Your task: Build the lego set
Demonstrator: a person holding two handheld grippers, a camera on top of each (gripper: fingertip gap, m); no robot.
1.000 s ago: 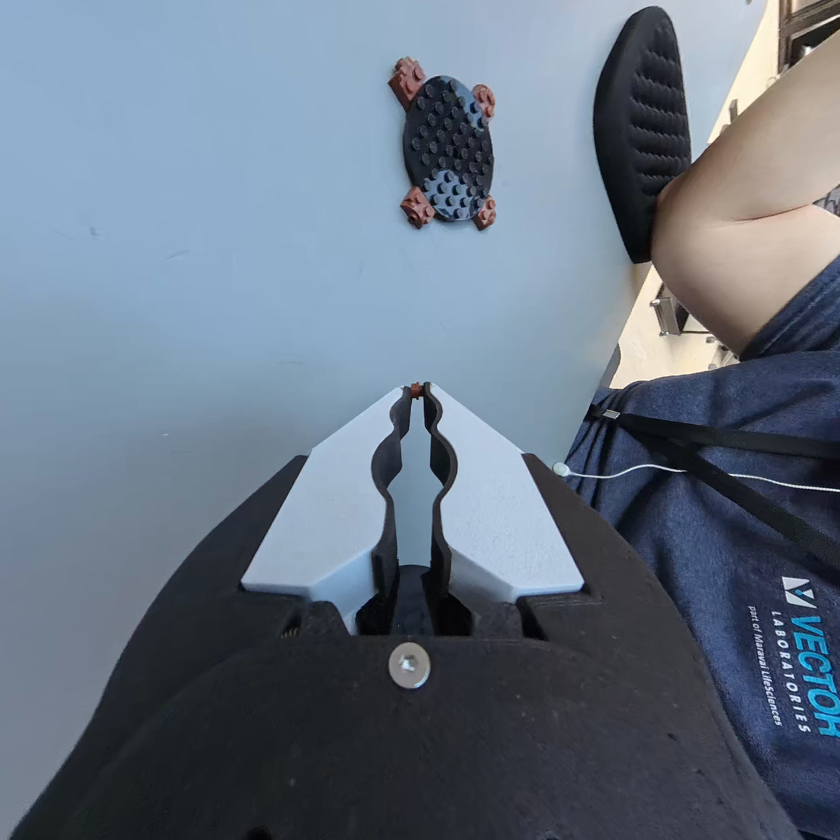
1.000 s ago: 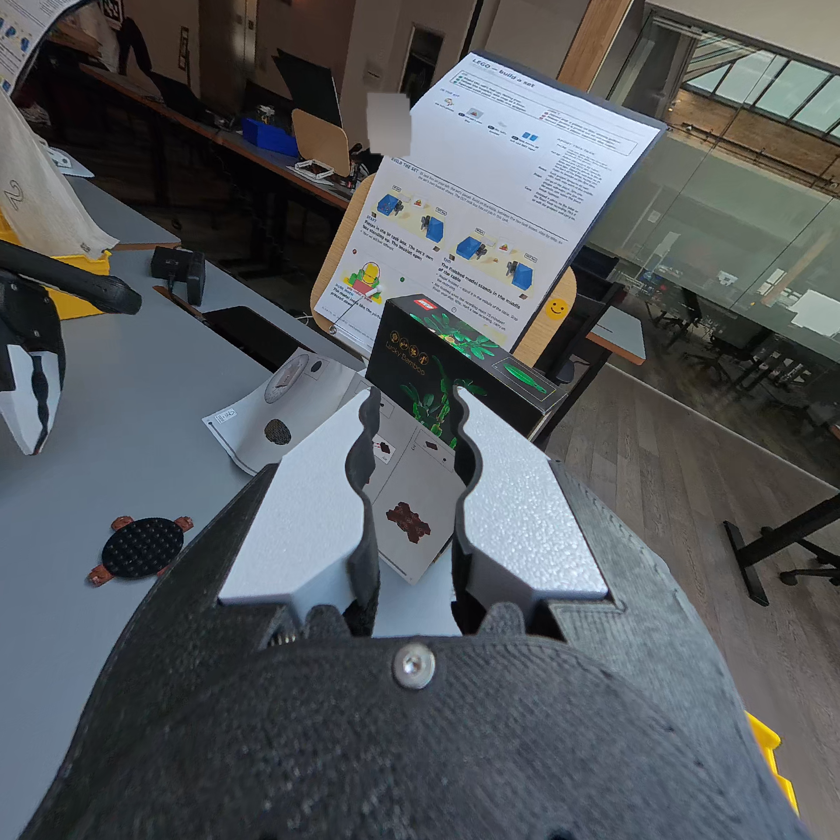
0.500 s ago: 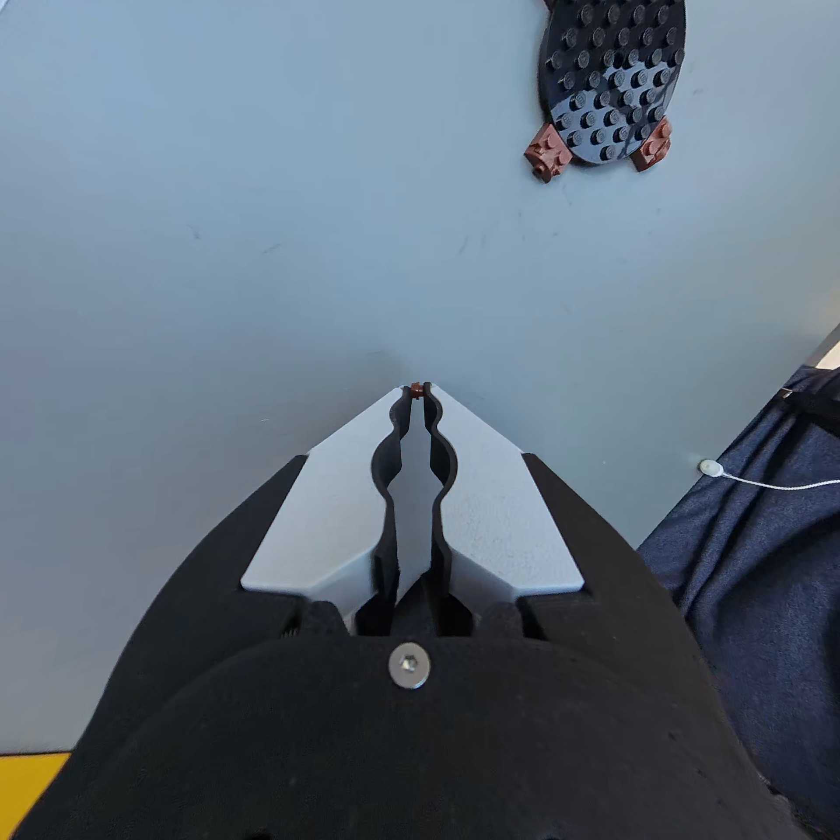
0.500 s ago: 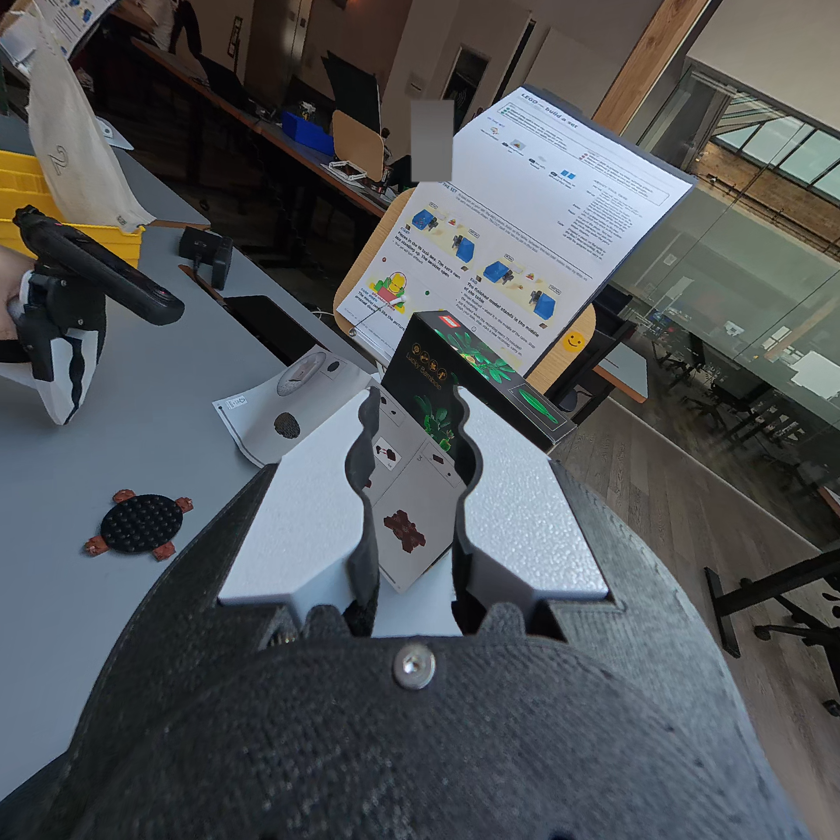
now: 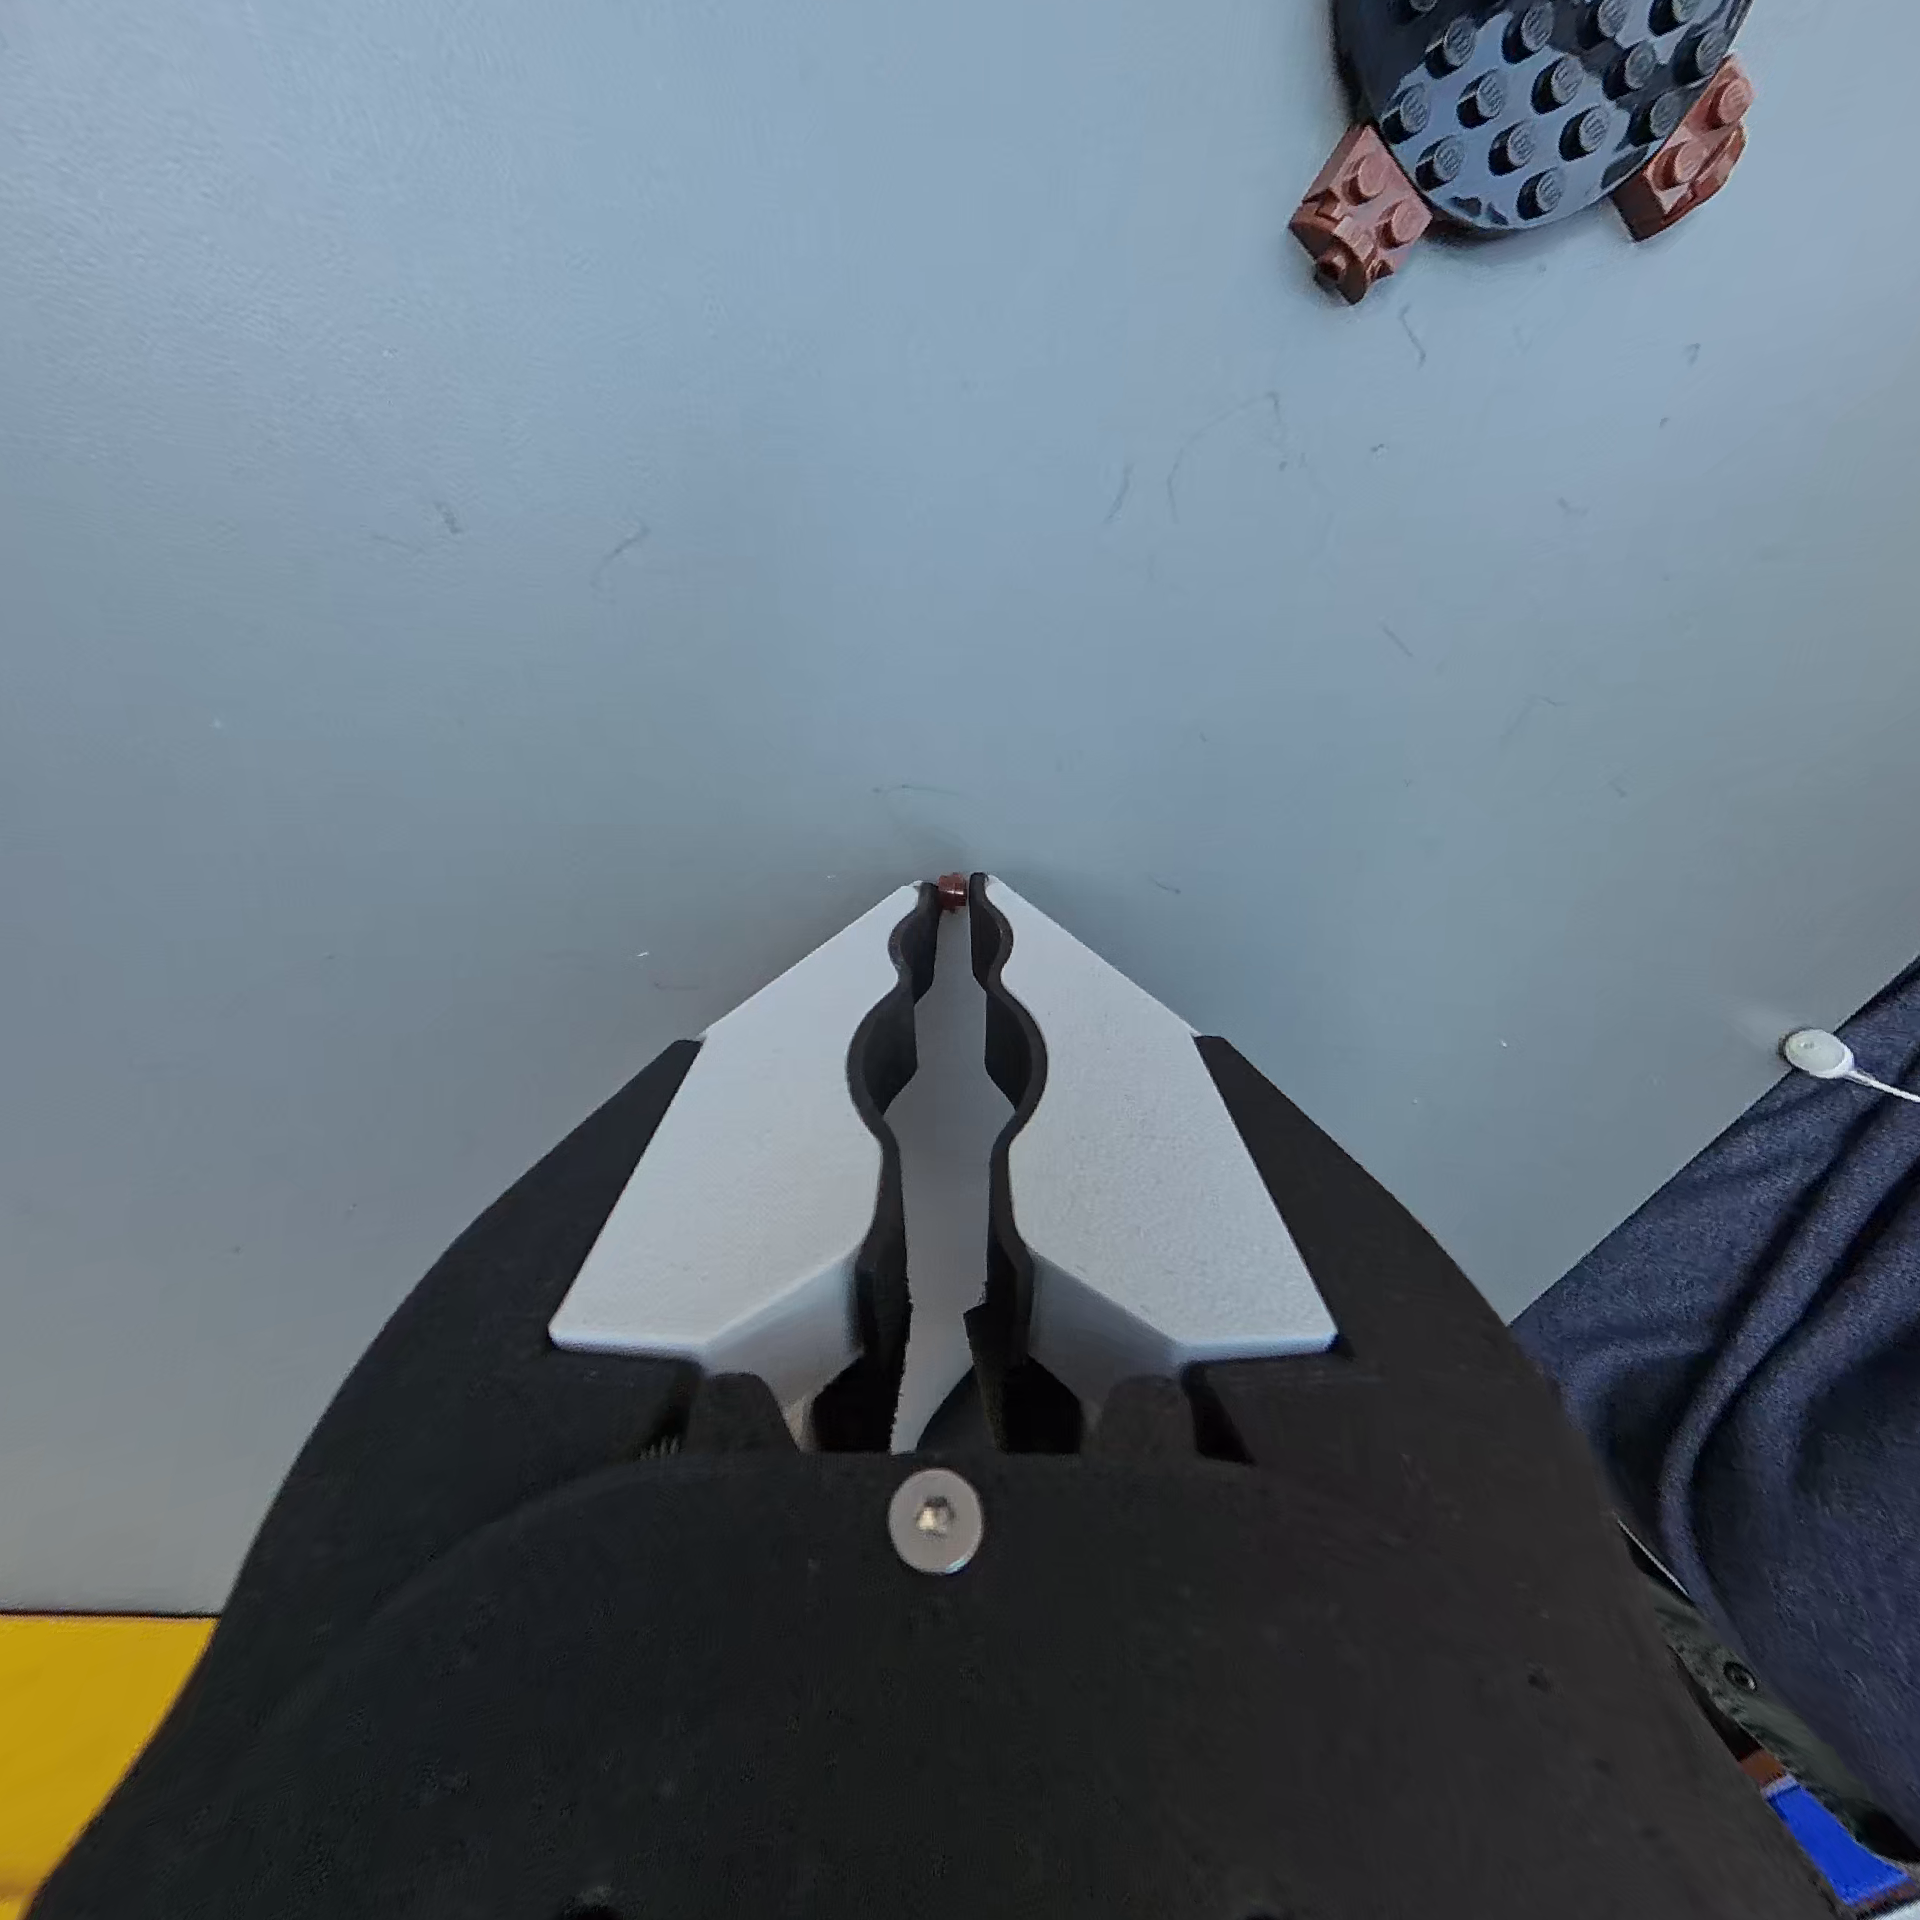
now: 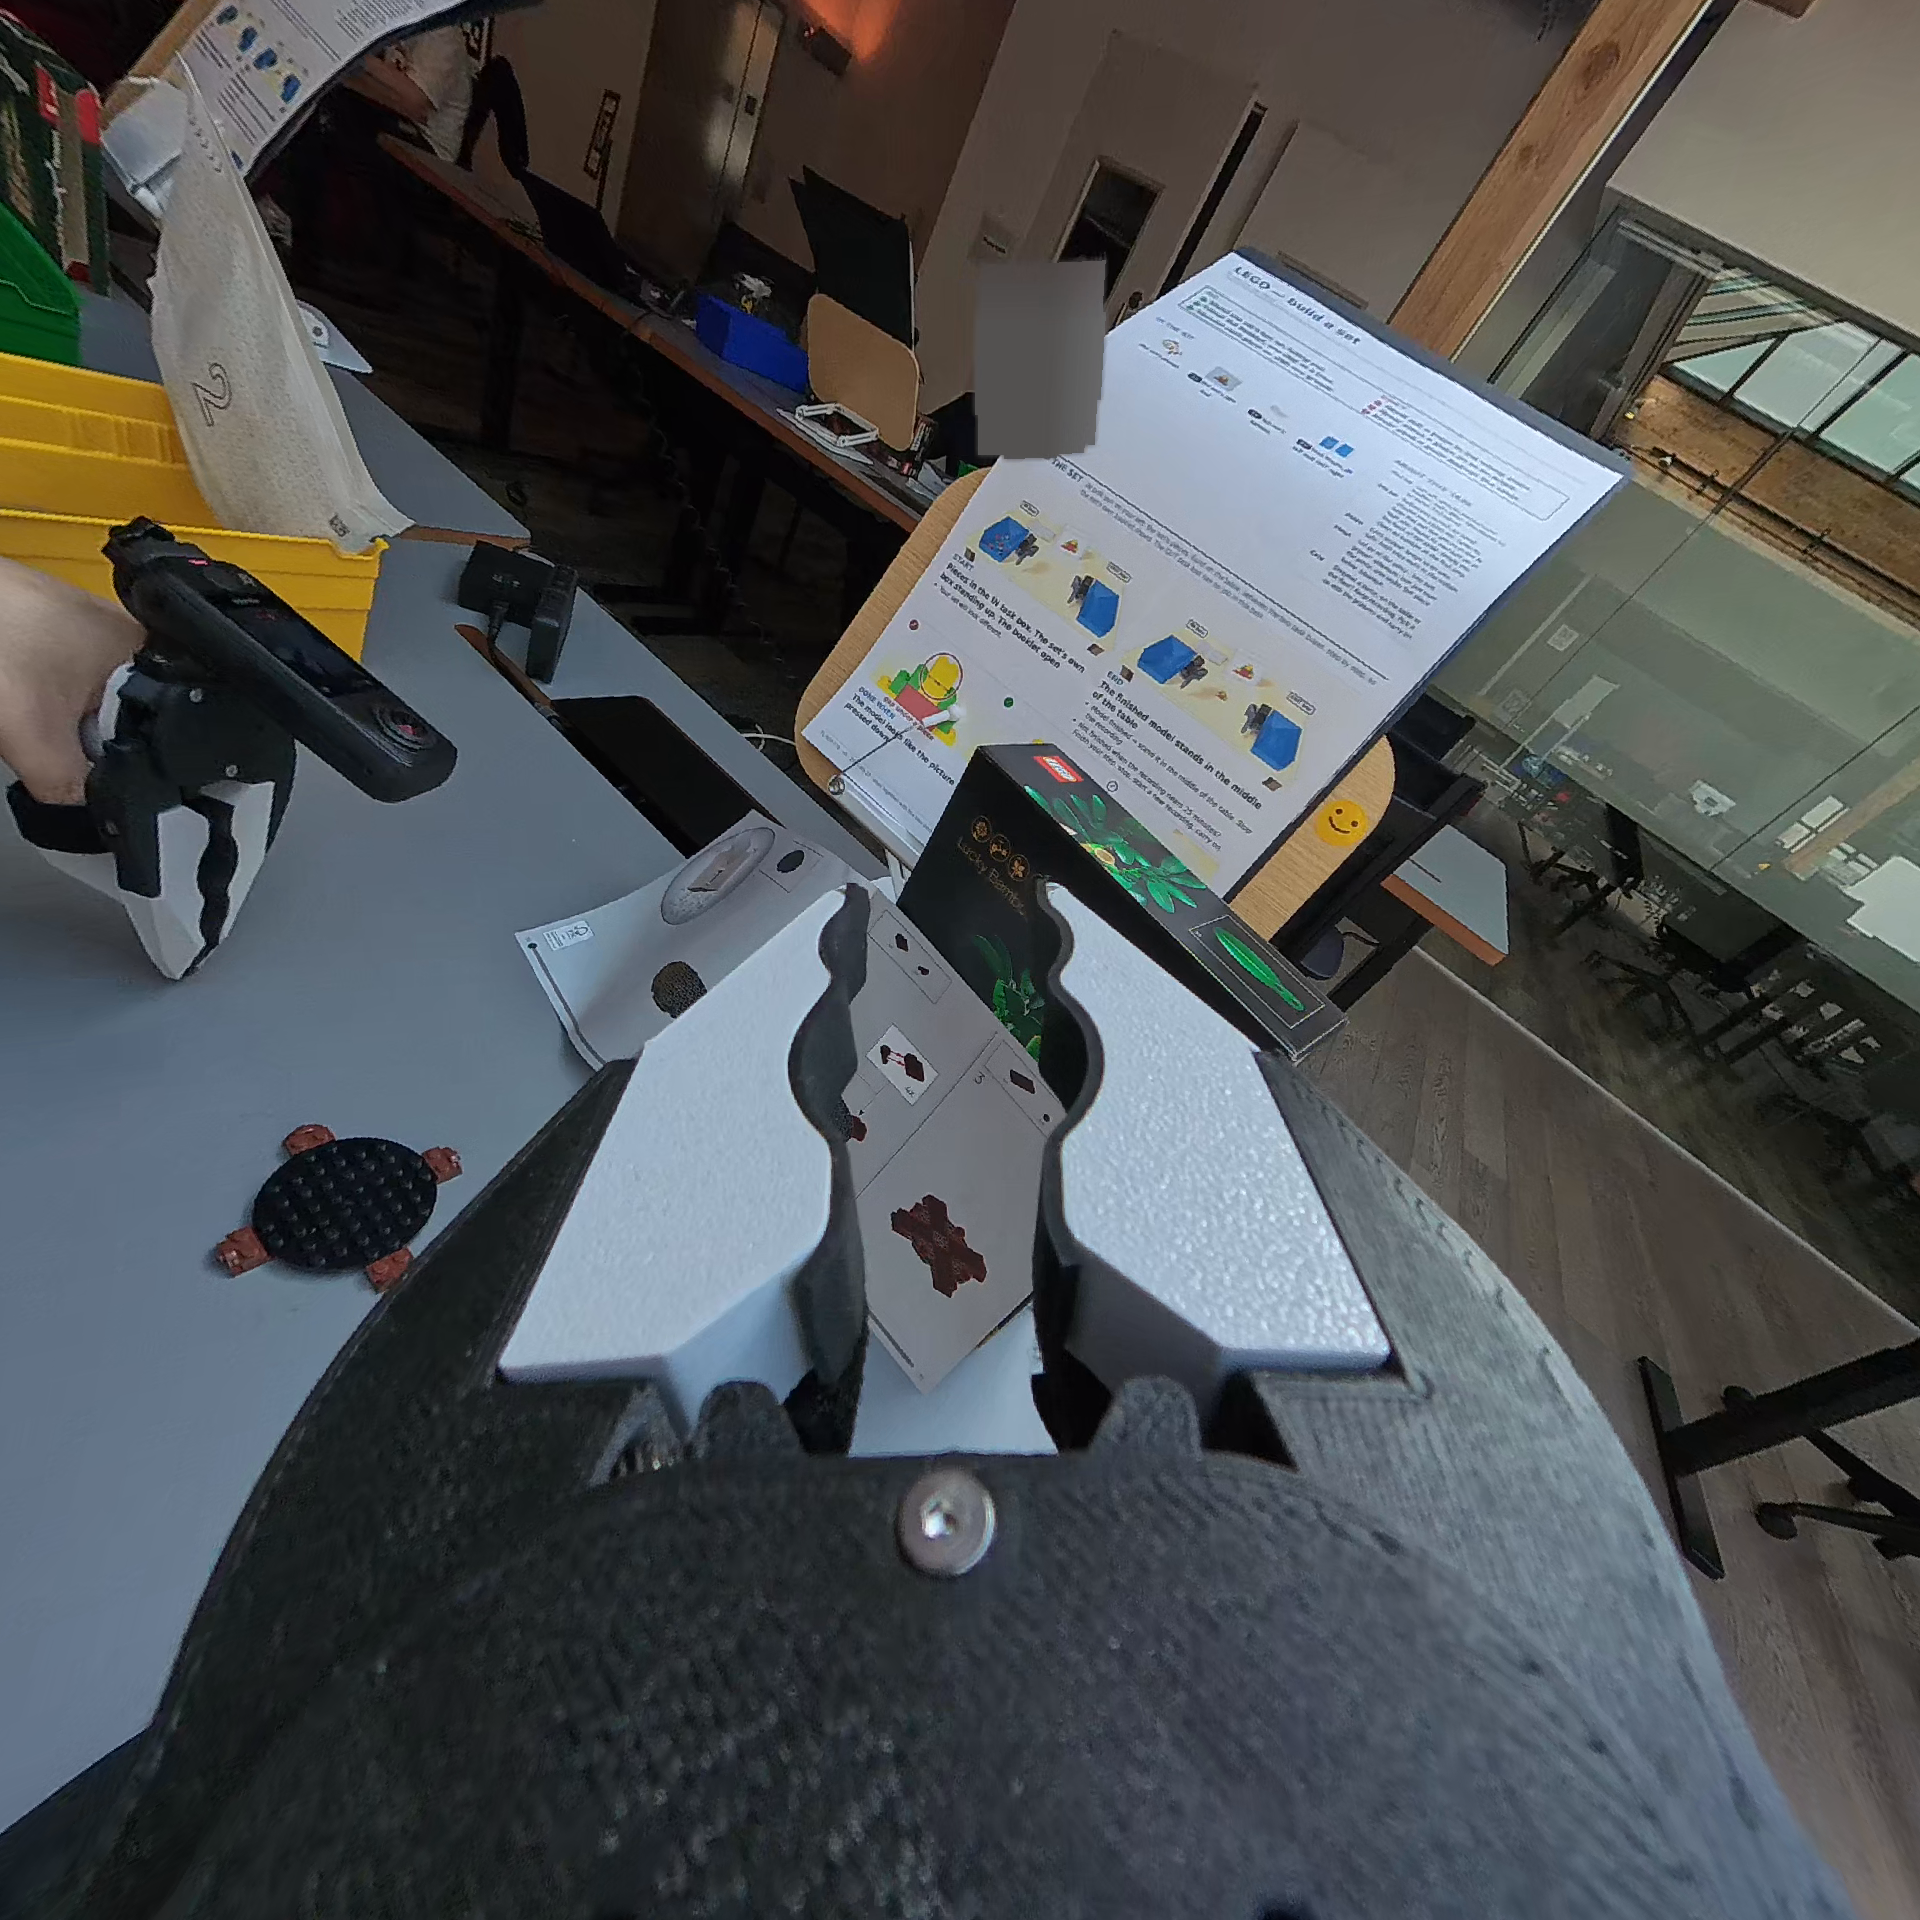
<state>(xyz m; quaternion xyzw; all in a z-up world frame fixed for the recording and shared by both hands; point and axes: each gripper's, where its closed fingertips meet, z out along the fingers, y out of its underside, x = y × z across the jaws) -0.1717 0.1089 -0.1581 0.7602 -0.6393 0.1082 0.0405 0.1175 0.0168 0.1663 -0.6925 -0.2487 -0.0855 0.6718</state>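
In the left wrist view the left tool [image 5: 953,891] was clenched on a tiny reddish-brown piece [image 5: 951,889] above the grey surface [image 5: 520,520], the round black studded plate [image 5: 1538,104] well apart. In the right wrist view the right tool [image 6: 951,904] hung released over the instruction booklet [image 6: 935,1195]. Judged: a fetched piece needs carrying to the plate and pressing on

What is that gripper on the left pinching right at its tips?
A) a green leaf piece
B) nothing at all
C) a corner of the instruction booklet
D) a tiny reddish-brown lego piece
D: the left wrist view shows the left gripper closed on a tiny reddish-brown lego piece at its very tips, above the grey table.
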